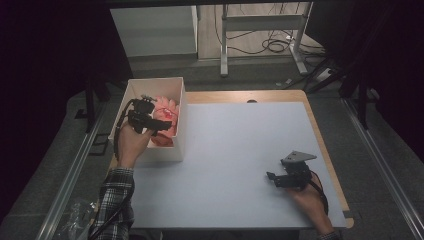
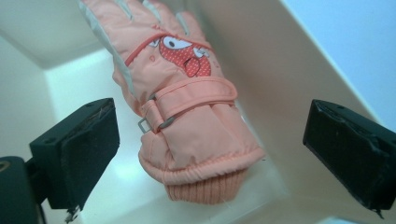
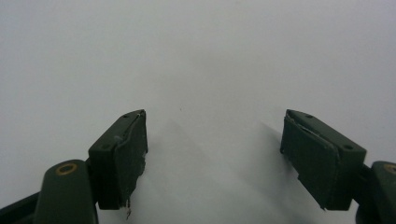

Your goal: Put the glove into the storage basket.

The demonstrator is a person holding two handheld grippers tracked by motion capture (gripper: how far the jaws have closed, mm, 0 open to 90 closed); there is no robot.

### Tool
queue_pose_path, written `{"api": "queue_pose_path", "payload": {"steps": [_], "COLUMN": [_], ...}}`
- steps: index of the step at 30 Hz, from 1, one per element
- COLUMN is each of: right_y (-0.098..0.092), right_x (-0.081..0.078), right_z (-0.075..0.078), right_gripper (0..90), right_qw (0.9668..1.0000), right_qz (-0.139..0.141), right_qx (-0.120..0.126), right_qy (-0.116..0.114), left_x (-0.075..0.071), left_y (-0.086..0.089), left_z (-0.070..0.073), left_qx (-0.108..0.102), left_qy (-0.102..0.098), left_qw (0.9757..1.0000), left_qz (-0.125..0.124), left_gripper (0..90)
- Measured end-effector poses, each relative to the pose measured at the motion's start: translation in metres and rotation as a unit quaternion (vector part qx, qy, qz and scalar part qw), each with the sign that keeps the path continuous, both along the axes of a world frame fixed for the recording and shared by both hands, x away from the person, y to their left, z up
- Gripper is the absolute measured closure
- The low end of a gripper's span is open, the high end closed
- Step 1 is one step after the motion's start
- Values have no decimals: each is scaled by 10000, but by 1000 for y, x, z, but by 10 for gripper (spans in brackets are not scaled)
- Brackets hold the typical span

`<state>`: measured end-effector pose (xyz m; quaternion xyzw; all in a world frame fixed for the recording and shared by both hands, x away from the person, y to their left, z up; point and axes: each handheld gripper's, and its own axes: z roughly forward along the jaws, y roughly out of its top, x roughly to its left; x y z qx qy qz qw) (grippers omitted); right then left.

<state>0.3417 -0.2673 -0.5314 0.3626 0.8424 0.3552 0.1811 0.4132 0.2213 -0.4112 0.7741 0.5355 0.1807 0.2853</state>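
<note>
On white table (image 1: 235,150): white box (image 1: 131,92), far-left corner.

A metal stand (image 1: 260,35) and tangled cables (image 1: 272,45) are seen top center; crinkled plastic (image 1: 75,217) bottom left.

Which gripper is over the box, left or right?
The left gripper: it hangs above the white box with its jaws open over the pink glove. The right gripper sits open over the bare table.
</note>
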Motion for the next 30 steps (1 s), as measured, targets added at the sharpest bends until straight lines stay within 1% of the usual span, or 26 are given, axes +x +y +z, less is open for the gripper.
{"api": "queue_pose_path", "payload": {"steps": [6,12,18,23,28,30], "right_y": [0,0,0,0,0,0], "right_x": [0,0,0,0,0,0], "right_z": [0,0,0,0,0,0], "right_gripper": [232,232,232,232,232,232], "right_qw": [10000,10000,10000,10000,10000,10000], "right_qz": [0,-2,0,-1,-1,-1], "right_qx": [-2,-2,-3,-3,-4,-3], "right_qy": [-1,-2,-6,-3,-4,-5], "left_x": [-14,-27,-37,-44,-51,-53], "left_y": [-4,-13,-25,-36,-51,-56], "left_z": [9,18,24,27,26,25], "left_qx": [27,-12,-8,-67,-165,-170], "left_qy": [-189,-367,-473,-541,-607,-620], "left_qw": [9996,9982,9962,9945,9919,9907], "left_qz": [-219,-474,-729,-896,-1107,-1195], "left_gripper": [45,45,43,43,37,36]}}
